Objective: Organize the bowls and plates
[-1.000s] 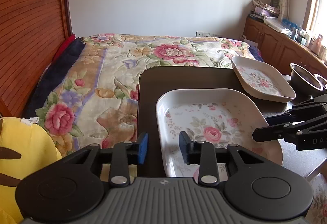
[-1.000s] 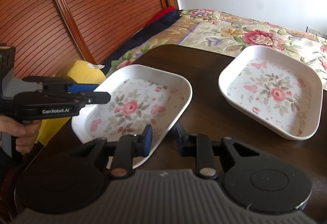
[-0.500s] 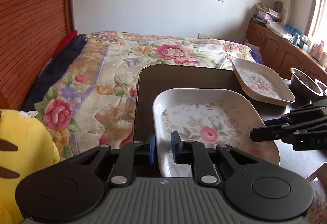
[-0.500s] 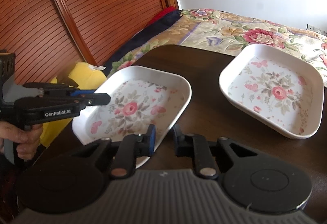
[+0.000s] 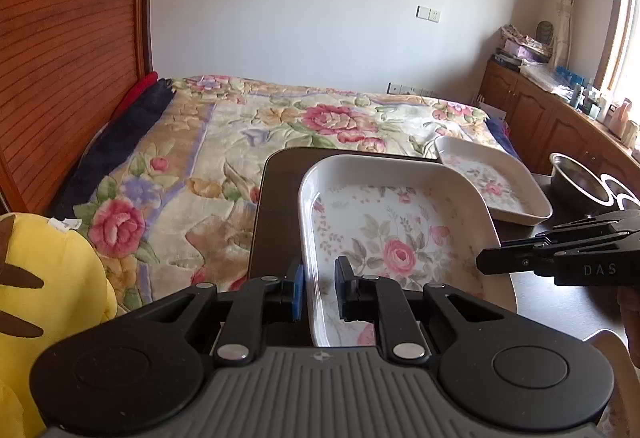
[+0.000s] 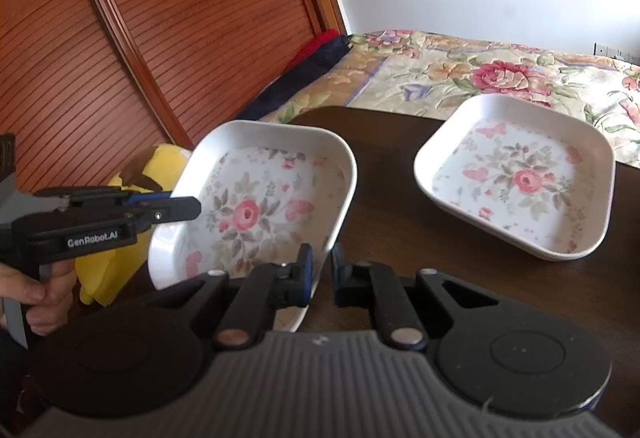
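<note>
Left gripper (image 5: 319,288) pinches the left rim of the near plate (image 5: 396,238), one finger either side of the wall. Right gripper (image 6: 320,274) pinches the opposite rim of the same plate (image 6: 256,206). The plate is tilted, its far edge raised above the dark table (image 6: 392,206). A second flowered plate (image 6: 520,178) lies flat on the table, further right and apart. A metal bowl (image 5: 576,182) stands at the far right of the table, beyond it

two floral plates (image 6: 256,206) (image 6: 520,178), one tilted
</note>
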`<state>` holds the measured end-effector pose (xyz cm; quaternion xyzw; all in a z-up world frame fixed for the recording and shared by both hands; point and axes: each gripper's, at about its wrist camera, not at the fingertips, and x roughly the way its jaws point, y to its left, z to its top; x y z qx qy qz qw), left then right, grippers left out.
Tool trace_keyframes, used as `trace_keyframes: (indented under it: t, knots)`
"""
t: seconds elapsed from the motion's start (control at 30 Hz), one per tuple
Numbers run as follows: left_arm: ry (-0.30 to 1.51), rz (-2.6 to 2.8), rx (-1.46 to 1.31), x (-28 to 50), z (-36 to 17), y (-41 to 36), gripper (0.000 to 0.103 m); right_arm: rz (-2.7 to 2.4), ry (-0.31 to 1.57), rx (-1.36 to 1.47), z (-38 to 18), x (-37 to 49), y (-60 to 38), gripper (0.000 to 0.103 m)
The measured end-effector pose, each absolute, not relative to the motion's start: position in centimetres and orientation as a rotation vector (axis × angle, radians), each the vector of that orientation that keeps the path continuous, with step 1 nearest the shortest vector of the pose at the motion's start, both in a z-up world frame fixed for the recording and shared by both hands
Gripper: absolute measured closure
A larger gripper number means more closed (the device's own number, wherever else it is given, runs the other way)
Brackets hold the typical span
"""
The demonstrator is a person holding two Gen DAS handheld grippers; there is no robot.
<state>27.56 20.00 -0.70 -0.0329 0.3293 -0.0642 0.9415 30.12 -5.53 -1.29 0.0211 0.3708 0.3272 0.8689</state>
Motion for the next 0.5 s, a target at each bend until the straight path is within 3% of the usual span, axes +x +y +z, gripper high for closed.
trace_keyframes:
  t: [0.5]
  knots:
    - [0.629,-0.158,-0.039,25.1,1.7,17.3,0.086,0.67,0.706,0.078,0.7,28.2,-8.8,0.092]
